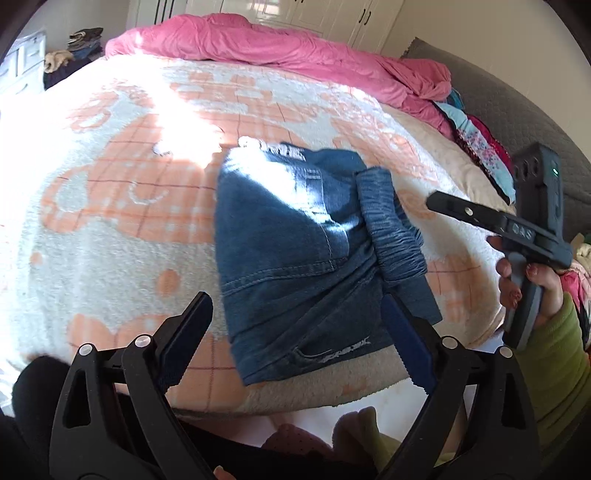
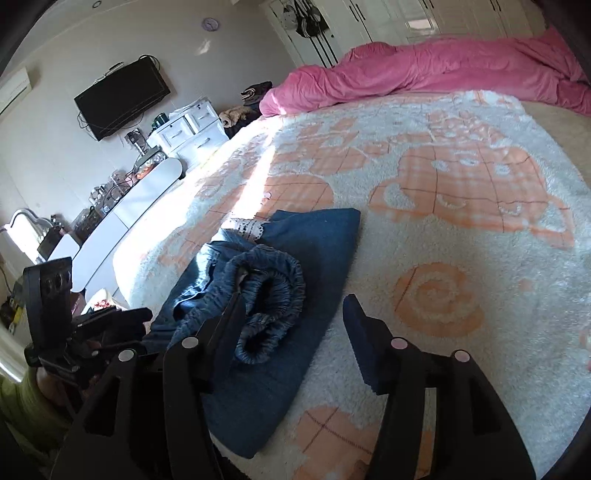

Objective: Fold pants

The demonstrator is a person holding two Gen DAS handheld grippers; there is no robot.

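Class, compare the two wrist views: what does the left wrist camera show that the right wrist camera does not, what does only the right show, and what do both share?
Only the left wrist view shows the colourful clothes pile by the dark headboard, and the person's right hand gripping its handle.

Only the right wrist view shows the wall television, the white drawers and a round wall clock.

Both show the folded jeans with their elastic waistband, the orange-and-white blanket, the pink duvet, and each open claw, left and right.
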